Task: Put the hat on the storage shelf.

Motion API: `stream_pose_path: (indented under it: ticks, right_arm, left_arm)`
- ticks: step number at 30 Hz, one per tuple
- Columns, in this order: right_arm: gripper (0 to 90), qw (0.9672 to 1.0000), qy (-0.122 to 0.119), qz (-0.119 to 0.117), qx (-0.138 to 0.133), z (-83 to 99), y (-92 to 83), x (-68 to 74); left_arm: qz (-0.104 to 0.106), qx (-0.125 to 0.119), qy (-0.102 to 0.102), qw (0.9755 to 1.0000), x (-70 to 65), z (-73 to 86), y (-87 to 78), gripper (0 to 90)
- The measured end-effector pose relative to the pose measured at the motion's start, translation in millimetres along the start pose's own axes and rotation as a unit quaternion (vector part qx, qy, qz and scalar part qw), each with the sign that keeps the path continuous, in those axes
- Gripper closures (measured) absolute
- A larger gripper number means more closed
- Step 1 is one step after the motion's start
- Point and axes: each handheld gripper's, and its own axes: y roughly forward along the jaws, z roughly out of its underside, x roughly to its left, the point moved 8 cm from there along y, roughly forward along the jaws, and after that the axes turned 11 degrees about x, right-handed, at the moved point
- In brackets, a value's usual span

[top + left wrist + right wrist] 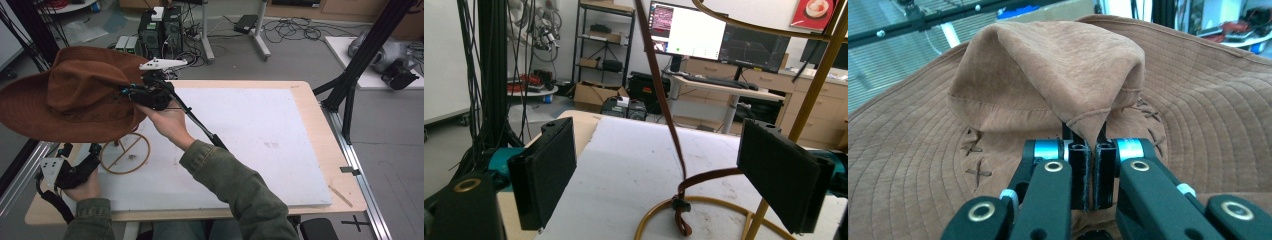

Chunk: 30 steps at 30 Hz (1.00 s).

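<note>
My right gripper (131, 91) is clamped shut on the brown suede hat (70, 95), pinching the fabric at the front fold of the crown; in the right gripper view the jaws stand pressed together with the crease of the hat (1058, 75) caught between them. I am holding the hat up off the desk (320, 130), over its corner at about ten o'clock in the high view, with the wide brim spreading out past the desk's edge. The brim shows rows of stitching, and there are cross-stitched laces at the base of the crown.

My left gripper (77, 150) sits low at about eight o'clock, with its jaws wide apart and nothing between them. In the left gripper view the left gripper (659, 185) looks along the white mat (634, 165), and the gold wire hat stand (809, 95) rises near the right-hand jaw, its ring base resting on the mat between the jaws. A brown cord (664, 105) hangs down across the view and ends in a loop with a small toggle just above the ring.

In the high view the hat stand (125, 153) stands on the mat (260, 145) just beside the left gripper, under the edge of the brim.
</note>
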Motion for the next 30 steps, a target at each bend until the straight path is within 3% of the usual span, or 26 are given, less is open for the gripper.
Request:
stream_pose_path:
  ticks: [9,21,27,30]
  right_arm:
    - [88.6,0.9999,-0.008,-0.005,0.012,4.4,3.5,5.3]
    - [83.8,0.9997,0.019,-0.015,0.009,14.9,-0.8,-1.1]
    - [74.2,0.9994,0.027,-0.022,0.009,15.0,-0.4,-1.0]
    - [59.7,0.9986,0.041,-0.031,0.013,16.5,1.2,0.6]
  left_arm:
    - [-0.001,0.002,0.002,1.0,0.4,0.4,-0.2,16.4]
    - [-0.003,0.0,0.006,1.0,0.3,0.3,-0.9,16.4]
    - [-0.006,0.001,0.01,0.9999,0.1,1.0,-3.8,16.4]
    - [-0.006,-0.001,0.006,1.0,1.1,1.4,-5.6,16.3]
